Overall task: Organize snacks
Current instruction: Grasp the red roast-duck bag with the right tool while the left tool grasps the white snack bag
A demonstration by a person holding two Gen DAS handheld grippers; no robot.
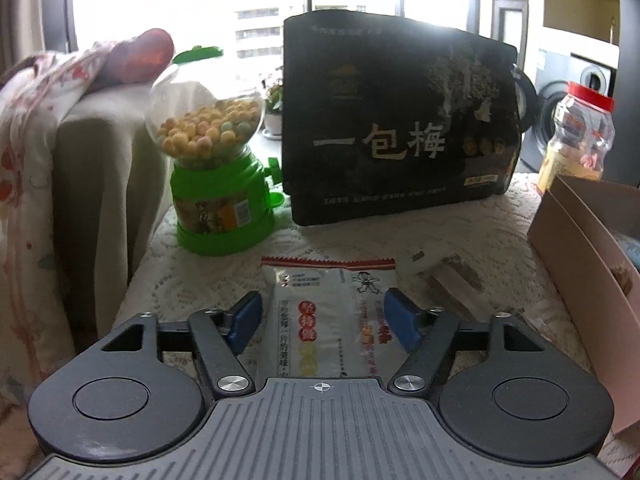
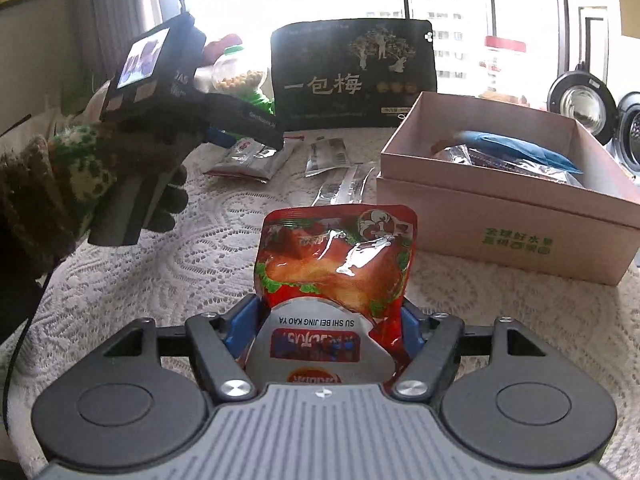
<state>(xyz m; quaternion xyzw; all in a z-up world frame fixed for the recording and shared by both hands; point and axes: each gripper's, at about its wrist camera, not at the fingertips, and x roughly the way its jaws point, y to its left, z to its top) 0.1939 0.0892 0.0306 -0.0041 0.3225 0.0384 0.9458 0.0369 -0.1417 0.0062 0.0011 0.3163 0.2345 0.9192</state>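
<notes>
From the left wrist view, the left gripper (image 1: 322,322) stands with jaws apart over the white snack packet (image 1: 328,320), which lies flat on the lace tablecloth (image 1: 460,236), long axis toward 12 o'clock, blue pads (image 1: 402,320) flanking it without pressing. In the right wrist view, the right gripper (image 2: 324,320) straddles the red snack pouch (image 2: 336,264), also pointing to 12; whether its pads press I cannot tell. The cardboard box (image 2: 500,216) sits at 2 o'clock, nearer the right hand.
</notes>
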